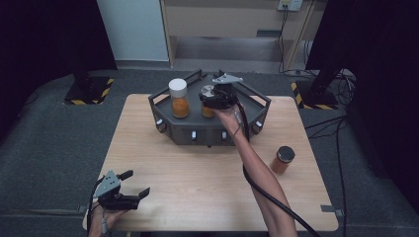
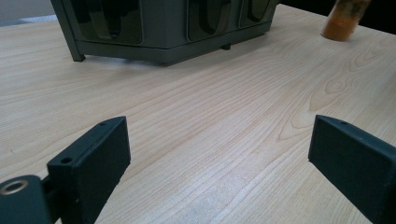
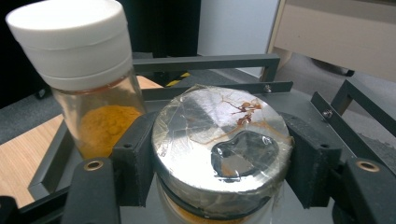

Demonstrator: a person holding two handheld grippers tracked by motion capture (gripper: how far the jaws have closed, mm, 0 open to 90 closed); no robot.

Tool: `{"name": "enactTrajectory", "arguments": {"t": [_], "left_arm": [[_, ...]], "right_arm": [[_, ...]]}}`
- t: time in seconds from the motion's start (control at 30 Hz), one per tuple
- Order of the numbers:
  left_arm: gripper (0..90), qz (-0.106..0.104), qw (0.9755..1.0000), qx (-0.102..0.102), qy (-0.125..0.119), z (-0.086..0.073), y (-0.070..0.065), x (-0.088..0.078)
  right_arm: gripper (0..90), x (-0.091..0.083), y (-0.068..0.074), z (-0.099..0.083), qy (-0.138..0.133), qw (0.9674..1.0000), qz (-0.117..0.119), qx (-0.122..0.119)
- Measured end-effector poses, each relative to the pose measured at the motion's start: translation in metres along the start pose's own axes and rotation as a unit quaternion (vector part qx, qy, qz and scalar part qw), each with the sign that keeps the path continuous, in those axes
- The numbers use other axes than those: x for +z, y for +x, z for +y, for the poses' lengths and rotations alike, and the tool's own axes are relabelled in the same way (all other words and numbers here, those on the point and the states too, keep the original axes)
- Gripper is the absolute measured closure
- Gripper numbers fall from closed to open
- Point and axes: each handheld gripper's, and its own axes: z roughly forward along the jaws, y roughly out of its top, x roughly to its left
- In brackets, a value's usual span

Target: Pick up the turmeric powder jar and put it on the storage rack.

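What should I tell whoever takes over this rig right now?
Right tool: shut on the foil-topped jar, holding it on the dark rack, beside the white-capped jar of orange powder.
Left tool: open, holding nothing, near the wooden table's front left corner.
Black-lidded jar: stands alone on the table, right of the rack.
Done: two jars are on the rack.
Left, probably: release the foil-topped jar, then deal with the black-lidded one.
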Motion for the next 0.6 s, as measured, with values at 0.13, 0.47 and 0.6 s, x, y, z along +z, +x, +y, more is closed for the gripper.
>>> {"name": "enactTrajectory", "arguments": {"t": [0.13,0.47,0.6], "left_arm": [[4.8,0.000,1.0000,0.000,0.000,-0.0001,0.0002,-0.0003],[4.8,0.000,1.0000,0.001,-0.001,-0.0003,0.0006,-0.0006],[4.8,0.000,1.0000,0.002,-0.001,-0.0002,0.0004,-0.0009]], "right_arm": [[34.5,0.0005,-0.0018,-0.0013,0.000,1.0000,-0.002,0.005],[34.4,0.0032,-0.0016,-0.0059,-0.003,1.0000,-0.005,0.006],[34.2,0.0044,0.0002,-0.0062,-0.004,1.0000,-0.007,0.003]]}}
